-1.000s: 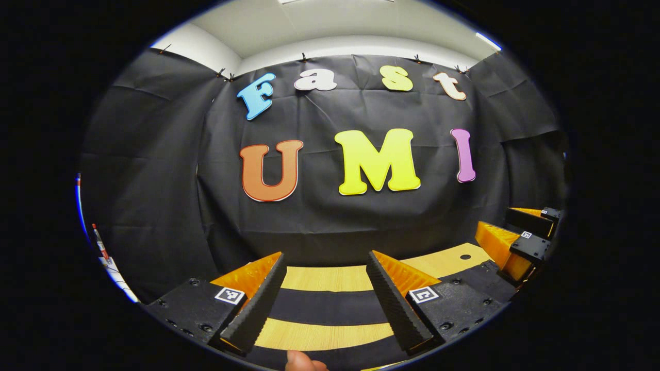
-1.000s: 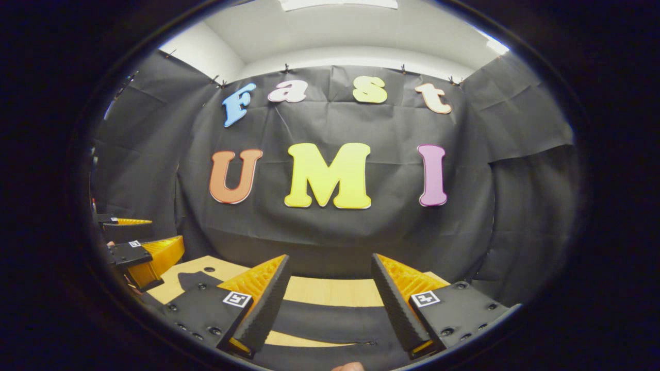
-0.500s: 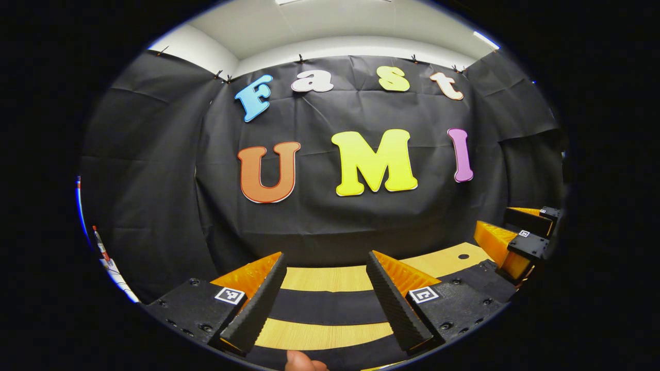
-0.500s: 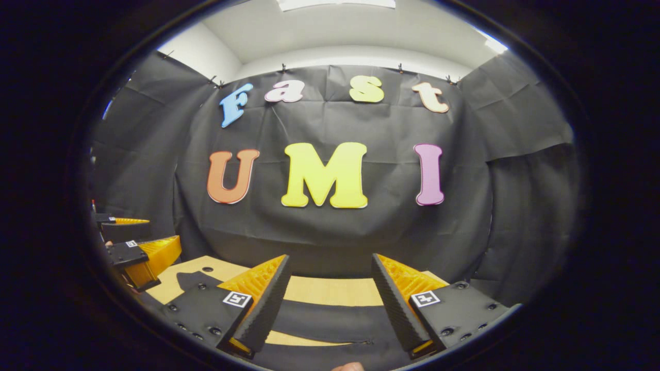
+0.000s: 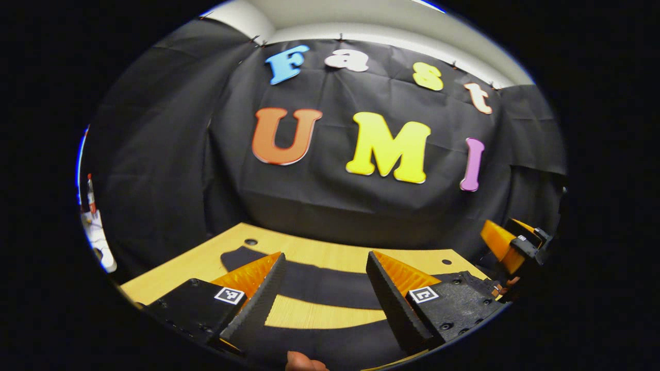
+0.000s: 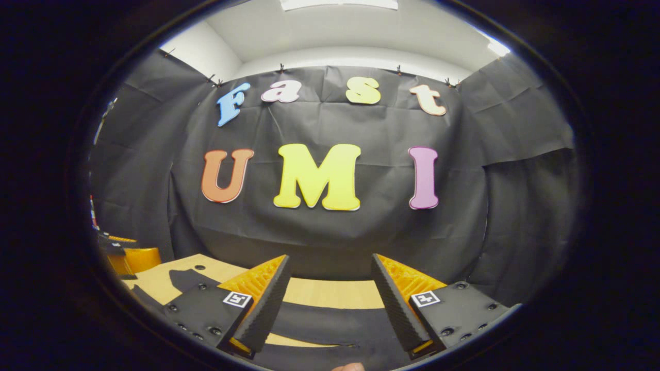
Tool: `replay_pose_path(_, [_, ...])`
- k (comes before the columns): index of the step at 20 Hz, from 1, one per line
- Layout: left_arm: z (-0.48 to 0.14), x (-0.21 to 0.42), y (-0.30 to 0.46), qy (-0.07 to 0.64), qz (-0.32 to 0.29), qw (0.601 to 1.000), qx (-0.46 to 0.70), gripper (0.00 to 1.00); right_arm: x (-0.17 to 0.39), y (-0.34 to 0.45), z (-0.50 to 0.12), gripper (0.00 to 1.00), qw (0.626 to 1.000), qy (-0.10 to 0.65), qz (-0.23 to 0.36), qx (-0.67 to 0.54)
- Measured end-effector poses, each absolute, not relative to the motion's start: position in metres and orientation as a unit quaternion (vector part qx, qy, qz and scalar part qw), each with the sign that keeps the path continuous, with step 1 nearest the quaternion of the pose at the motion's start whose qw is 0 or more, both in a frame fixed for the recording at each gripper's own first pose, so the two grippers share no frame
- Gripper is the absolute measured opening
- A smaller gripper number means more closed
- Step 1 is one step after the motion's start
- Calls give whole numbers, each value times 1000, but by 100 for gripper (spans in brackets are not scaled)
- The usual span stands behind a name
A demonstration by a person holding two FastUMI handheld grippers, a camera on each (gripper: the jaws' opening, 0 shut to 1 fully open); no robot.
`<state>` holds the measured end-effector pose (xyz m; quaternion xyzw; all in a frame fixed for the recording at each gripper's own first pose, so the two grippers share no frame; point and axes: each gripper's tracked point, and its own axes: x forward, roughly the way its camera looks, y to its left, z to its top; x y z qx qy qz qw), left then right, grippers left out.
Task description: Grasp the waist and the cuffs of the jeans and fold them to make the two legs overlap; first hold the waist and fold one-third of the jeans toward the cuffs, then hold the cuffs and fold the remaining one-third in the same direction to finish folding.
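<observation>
Now my left tongs (image 5: 319, 304) have tipped down, so more worktop (image 5: 330, 252) and the dark jeans (image 5: 319, 283) show toward 12 o'clock. Both left and right tongs (image 6: 327, 304) hang wide open and empty, so I judge no fold has begun.

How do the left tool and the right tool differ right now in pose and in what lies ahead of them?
The left tool is tipped, so the light wooden table looks slanted in its view; the right tool is level. Ahead of the left tool two bands of the dark jeans lie apart with bare wood between them; the right tool faces a broader dark stretch. Both are open and hold nothing.
</observation>
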<state>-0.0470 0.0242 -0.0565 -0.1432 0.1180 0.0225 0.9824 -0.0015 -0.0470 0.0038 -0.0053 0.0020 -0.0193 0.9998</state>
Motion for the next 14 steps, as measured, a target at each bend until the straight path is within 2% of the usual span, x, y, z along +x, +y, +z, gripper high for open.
replay_pose_path(3, [-95, -80, 67, 172, 74, 964, -187, 98, 1, -69, 3, 94, 999, 7, -35, -12])
replay_pose_path(5, [-126, -103, 87, 216, 90, 937, -260, 98, 4, -84, 2, 94, 999, 10, -46, -19])
replay_pose_path(10, [-211, -162, 140, 302, 185, 811, -465, 99, 13, -127, 3, 96, 996, 19, -77, -37])
replay_pose_path(11, [-225, -176, 151, 311, 208, 786, -492, 99, 14, -135, 2, 98, 996, 23, -82, -38])
replay_pose_path(12, [-237, -189, 157, 320, 228, 763, -514, 99, 15, -143, 0, 94, 995, 31, -84, -39])
replay_pose_path(14, [-260, -209, 169, 335, 261, 723, -544, 99, 15, -164, -11, 96, 993, 57, -95, -47])
